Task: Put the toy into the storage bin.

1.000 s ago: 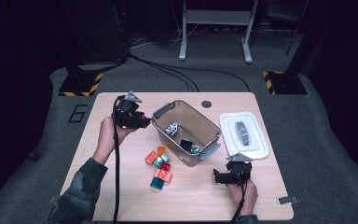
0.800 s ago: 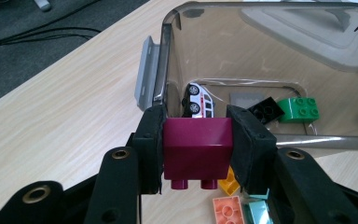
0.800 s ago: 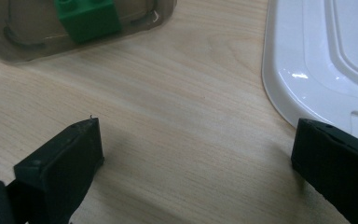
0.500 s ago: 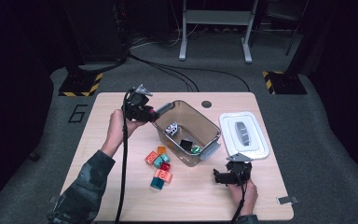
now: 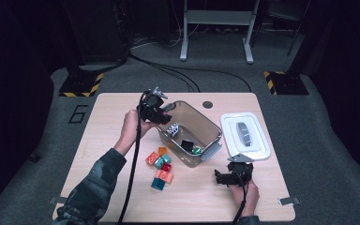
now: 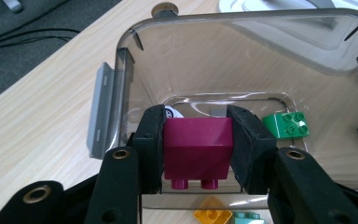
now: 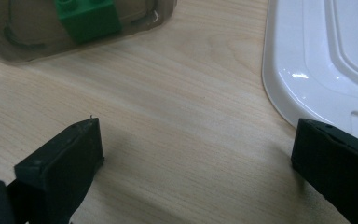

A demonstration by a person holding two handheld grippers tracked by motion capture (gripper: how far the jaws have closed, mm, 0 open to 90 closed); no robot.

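Note:
A magenta brick (image 6: 196, 149) is clamped between the two black pads of my left gripper (image 6: 196, 147), which is shut on it. In the high view the left gripper (image 5: 165, 112) hovers at the near-left rim of the clear plastic bin (image 5: 211, 126). Inside the bin (image 6: 135, 60) lie a green brick (image 6: 286, 125), a white printed piece (image 5: 172, 130) and a dark brick (image 5: 186, 143). My right gripper (image 7: 198, 149) rests low over bare wood, jaws wide apart with nothing between them; from above the right gripper (image 5: 226, 177) sits near the table's front edge.
A white bin lid (image 5: 244, 136) lies right of the bin, and its edge (image 7: 317, 60) is close to my right gripper. Several loose bricks (image 5: 161, 166) in orange, teal and red sit on the table (image 5: 103, 136) left of the bin's front.
My left gripper has carried the magenta brick rightwards from the table's left part to the bin's rim. The right gripper has stayed still.

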